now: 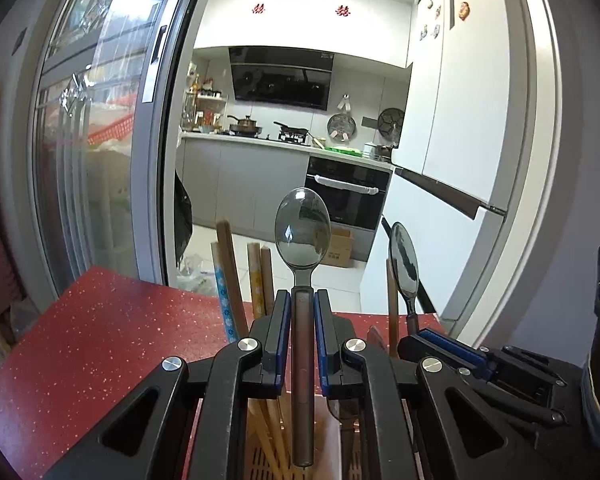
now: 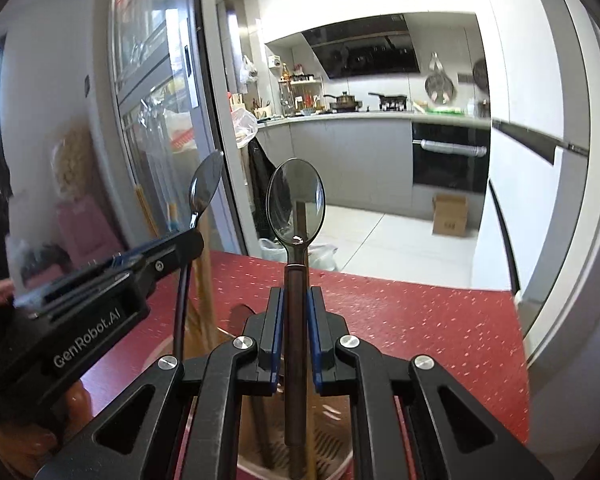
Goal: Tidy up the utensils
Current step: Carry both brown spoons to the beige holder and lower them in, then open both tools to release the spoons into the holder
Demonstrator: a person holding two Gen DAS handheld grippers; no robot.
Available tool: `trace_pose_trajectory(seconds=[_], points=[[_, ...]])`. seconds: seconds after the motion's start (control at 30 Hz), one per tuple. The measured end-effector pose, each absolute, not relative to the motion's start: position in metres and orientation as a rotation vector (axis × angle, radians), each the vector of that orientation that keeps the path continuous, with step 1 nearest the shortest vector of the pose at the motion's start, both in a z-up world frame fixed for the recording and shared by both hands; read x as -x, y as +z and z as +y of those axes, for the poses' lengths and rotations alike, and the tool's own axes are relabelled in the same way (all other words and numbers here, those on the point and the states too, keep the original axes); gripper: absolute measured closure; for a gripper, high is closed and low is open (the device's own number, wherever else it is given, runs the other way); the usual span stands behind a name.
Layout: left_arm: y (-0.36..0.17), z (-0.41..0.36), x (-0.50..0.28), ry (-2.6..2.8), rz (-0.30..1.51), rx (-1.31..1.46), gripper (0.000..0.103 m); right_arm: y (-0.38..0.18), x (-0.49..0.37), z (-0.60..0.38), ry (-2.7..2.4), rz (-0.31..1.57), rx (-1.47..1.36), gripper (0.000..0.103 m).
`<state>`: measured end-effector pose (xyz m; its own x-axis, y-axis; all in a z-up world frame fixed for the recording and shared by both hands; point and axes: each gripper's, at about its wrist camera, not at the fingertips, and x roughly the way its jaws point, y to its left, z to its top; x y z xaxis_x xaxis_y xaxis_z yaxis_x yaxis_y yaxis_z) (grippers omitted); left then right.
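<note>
A spoon (image 1: 302,236) stood upright, its brown handle clamped between the blue-padded fingers (image 1: 282,320) of the left gripper (image 1: 302,300), bowl uppermost, the handle's lower end hanging above a pale slotted holder (image 1: 260,468) with chopsticks (image 1: 230,280) in it. A second spoon (image 2: 296,204) was pinched the same way by the right gripper (image 2: 296,296), over a holder (image 2: 324,452) with wooden sticks inside. The two grippers sat close side by side. Beneath them lay a red speckled tabletop (image 1: 100,332), with a kitchen behind
</note>
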<state>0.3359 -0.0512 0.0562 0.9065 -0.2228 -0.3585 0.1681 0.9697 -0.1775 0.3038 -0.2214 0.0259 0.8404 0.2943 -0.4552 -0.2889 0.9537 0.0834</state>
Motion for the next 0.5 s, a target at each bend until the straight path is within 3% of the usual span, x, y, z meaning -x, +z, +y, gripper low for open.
trace_pose_trajectory(seconds=[0.5], points=[[0.021,-0.060,-0.315,-0.176,0.421,0.023,0.062,-0.007,-0.280,-0.215,0.312,0.496,0.055,0.090]])
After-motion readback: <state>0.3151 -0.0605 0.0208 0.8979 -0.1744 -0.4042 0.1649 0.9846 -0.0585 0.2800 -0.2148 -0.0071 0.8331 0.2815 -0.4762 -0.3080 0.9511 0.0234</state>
